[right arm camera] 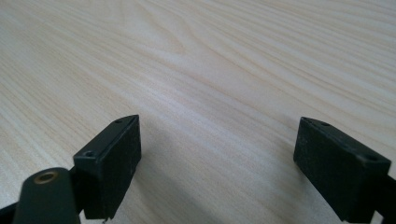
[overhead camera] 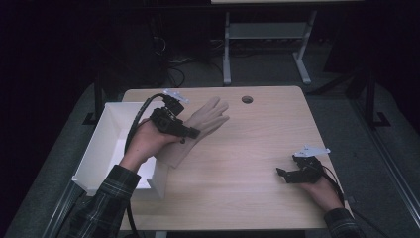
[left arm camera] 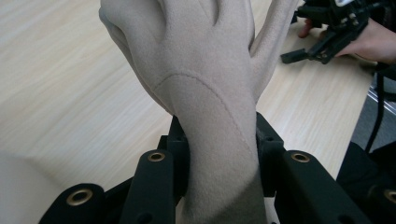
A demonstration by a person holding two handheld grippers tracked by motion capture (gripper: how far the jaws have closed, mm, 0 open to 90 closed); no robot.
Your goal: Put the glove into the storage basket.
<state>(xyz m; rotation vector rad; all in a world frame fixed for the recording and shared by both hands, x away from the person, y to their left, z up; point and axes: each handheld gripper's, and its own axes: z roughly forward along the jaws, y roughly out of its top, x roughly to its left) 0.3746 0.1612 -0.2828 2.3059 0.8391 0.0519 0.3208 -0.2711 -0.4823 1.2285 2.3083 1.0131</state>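
Beige and soft-napped, one glove lies on the light wooden table with its fingers fanned toward the far edge, its cuff just beside the one white open box at the table's left edge. The left gripper is clamped on the glove's wrist, its jaws pressing each side of the fabric in the left gripper view. The right gripper rests well apart near the table's right edge, jaws spread wide over bare wood, with a round grommet hole near the far edge.
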